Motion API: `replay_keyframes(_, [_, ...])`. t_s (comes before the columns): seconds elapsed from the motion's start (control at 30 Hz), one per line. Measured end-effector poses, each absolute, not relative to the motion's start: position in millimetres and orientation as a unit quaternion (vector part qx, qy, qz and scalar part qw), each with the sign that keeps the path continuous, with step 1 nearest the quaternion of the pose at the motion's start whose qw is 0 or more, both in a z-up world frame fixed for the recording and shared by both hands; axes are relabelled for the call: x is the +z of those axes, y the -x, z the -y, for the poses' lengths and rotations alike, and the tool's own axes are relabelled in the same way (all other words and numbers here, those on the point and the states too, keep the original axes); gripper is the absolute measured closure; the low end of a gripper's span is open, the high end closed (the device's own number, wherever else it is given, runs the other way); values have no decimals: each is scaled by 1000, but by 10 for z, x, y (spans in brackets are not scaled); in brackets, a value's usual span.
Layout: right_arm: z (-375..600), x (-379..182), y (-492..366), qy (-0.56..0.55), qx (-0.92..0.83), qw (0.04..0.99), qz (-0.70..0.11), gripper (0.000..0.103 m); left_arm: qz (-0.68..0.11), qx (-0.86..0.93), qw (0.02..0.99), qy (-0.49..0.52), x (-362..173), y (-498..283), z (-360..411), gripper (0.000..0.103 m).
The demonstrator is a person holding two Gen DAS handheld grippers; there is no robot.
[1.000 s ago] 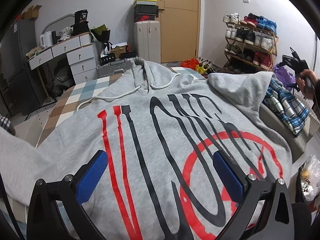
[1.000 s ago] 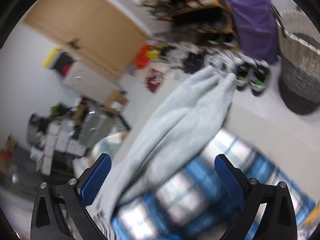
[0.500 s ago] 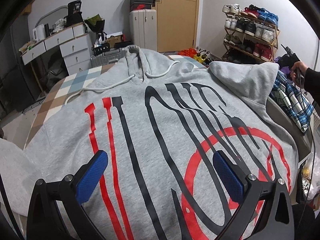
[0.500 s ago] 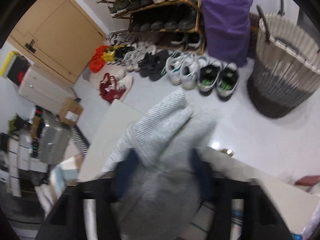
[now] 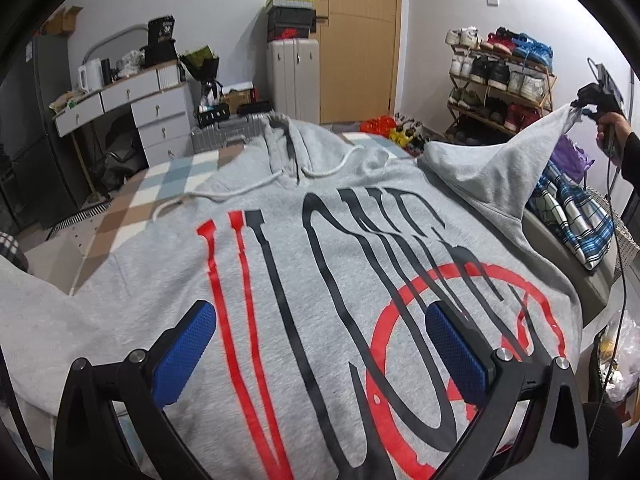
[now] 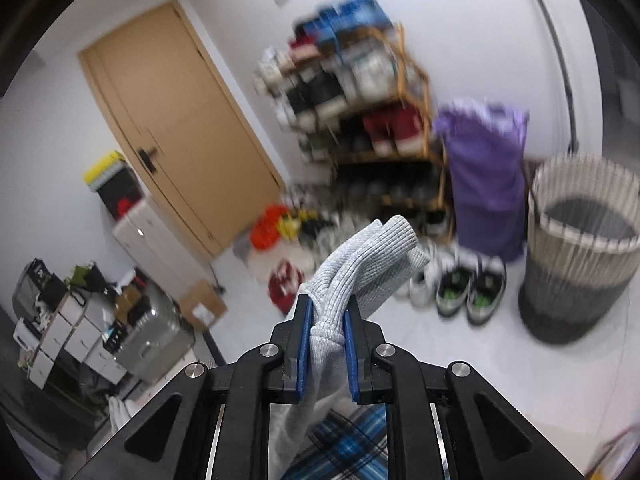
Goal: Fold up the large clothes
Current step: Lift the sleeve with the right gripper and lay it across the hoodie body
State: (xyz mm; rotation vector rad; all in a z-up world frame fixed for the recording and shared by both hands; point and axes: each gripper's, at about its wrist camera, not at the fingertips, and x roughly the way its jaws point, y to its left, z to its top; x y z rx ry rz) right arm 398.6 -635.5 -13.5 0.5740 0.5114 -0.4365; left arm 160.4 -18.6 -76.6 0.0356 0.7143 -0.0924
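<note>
Room: cluttered bedroom, with a bed [image 5: 132, 204] under a checked cover filling the lower frame of the left view.
Left gripper [image 5: 320, 348]: low centre of the left view, blue pads spread wide, holding nothing, hanging just over the print.
Hoodie [image 5: 320, 264]: grey, red and black lettering, spread front-up across the bed, hood toward the door.
Sleeve [image 5: 516, 160]: lifted off the bed at upper right of the left view, pulled into a taut peak.
Right gripper [image 6: 325, 344]: pads pinched tight on the ribbed cuff [image 6: 376, 256], which sticks out beyond the tips in the centre of the right view.
Plaid cloth [image 5: 580, 216]: blue check, lying beside the bed under the raised sleeve.
Farther back: laundry basket [image 6: 580, 252] at right of the right view, shoe rack [image 5: 500, 80] and door [image 5: 352, 36] behind.
Doing it well: I'd carry the cuff across the chest in one sweep, keeping the sleeve flat and untwisted, with the free gripper pressing the body so it doesn't drag.
</note>
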Motion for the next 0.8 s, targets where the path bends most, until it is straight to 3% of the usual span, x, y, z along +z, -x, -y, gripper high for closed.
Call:
replay_keyframes(0.27, [6111, 699, -3688, -220, -248, 922, -198, 89, -327, -42, 944, -4, -656, -1441, 43, 1])
replay_keyframes(0.33, [6053, 915, -3600, -204, -272, 925, -172, 97, -322, -38, 946, -3, -633, -1405, -9, 1])
replay_keyframes(0.43, [5980, 1223, -3565, -209, -251, 931, -161, 97, -313, -33, 949, 8, -611, -1345, -107, 1])
replay_keyframes(0.6, [5651, 983, -3741, -164, -228, 936, -214, 97, -316, -37, 948, 24, -640, -1303, -197, 1])
replay_keyframes(0.8, [5631, 841, -3619, -210, -230, 926, -212, 97, -300, -23, 954, 15, -602, -1186, -299, 1])
